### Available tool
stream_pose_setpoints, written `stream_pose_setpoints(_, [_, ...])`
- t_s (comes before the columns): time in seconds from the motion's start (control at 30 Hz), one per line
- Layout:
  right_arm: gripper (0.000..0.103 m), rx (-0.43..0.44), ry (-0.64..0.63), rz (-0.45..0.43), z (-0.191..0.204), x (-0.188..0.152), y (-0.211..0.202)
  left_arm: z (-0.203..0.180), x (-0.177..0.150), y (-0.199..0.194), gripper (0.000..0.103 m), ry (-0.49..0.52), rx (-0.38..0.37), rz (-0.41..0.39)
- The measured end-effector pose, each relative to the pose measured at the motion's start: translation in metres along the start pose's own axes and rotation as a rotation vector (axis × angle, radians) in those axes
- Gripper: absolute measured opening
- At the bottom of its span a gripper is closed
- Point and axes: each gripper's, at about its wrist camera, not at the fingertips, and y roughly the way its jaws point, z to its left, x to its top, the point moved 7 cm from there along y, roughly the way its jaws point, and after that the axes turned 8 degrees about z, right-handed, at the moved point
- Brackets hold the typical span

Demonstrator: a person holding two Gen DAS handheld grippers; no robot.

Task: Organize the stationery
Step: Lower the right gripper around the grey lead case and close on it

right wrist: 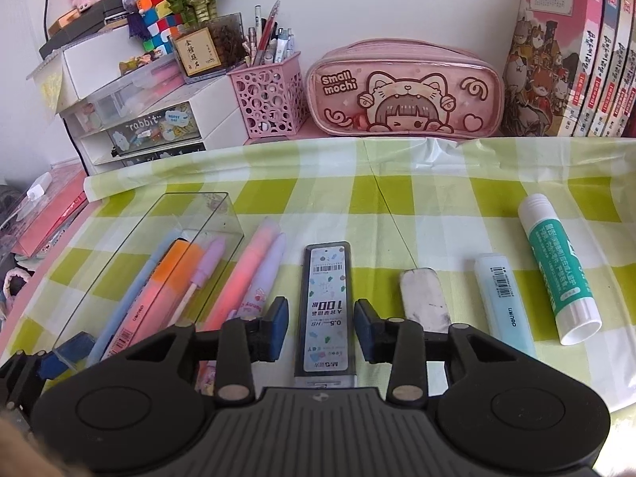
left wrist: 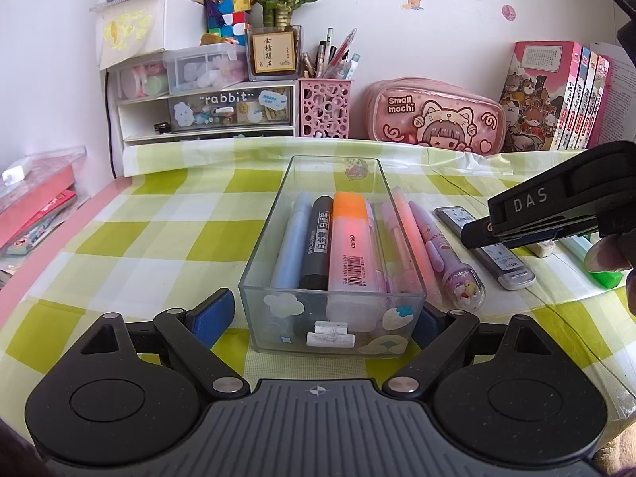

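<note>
A clear plastic tray [left wrist: 274,206] sits on the checked tablecloth and holds a blue pen [left wrist: 292,234], a black marker [left wrist: 318,238], an orange highlighter [left wrist: 349,238] and a lilac pen. My left gripper [left wrist: 324,318] is open, its blue pads on either side of the tray's near end. My right gripper [right wrist: 321,328] is open, its pads on either side of a grey pencil-lead case [right wrist: 326,306] without touching it. A pink pen [right wrist: 248,274] and a purple pen [right wrist: 268,274] lie between tray [right wrist: 222,214] and case.
To the right of the case lie a worn white eraser [right wrist: 423,300], a light blue eraser [right wrist: 503,302] and a green-and-white glue stick [right wrist: 558,266]. At the back stand drawers [left wrist: 206,115], a pink pen cup [left wrist: 324,107], a pink pencil case [left wrist: 433,117] and books [left wrist: 556,95].
</note>
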Motion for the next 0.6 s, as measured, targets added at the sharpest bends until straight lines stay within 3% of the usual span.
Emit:
stream_pose_setpoints(0.2, [0.031, -0.104, -0.107, -0.033, 0.01, -0.003, 0.008, 0.0, 0.0, 0.0, 0.087, 0.0, 0.0, 0.0])
stream_pose_setpoints(0.3, [0.031, -0.115, -0.117, -0.034, 0.011, -0.002, 0.007, 0.0, 0.0, 0.0, 0.087, 0.0, 0.0, 0.0])
stream_pose_setpoints(0.4, [0.031, -0.088, -0.077, -0.021, 0.006, -0.002, 0.005, 0.0, 0.0, 0.0, 0.087, 0.0, 0.0, 0.0])
stream_pose_setpoints(0.6, [0.031, 0.076, 0.102, 0.009, -0.009, 0.001, -0.002, 0.0, 0.0, 0.0, 0.087, 0.0, 0.0, 0.0])
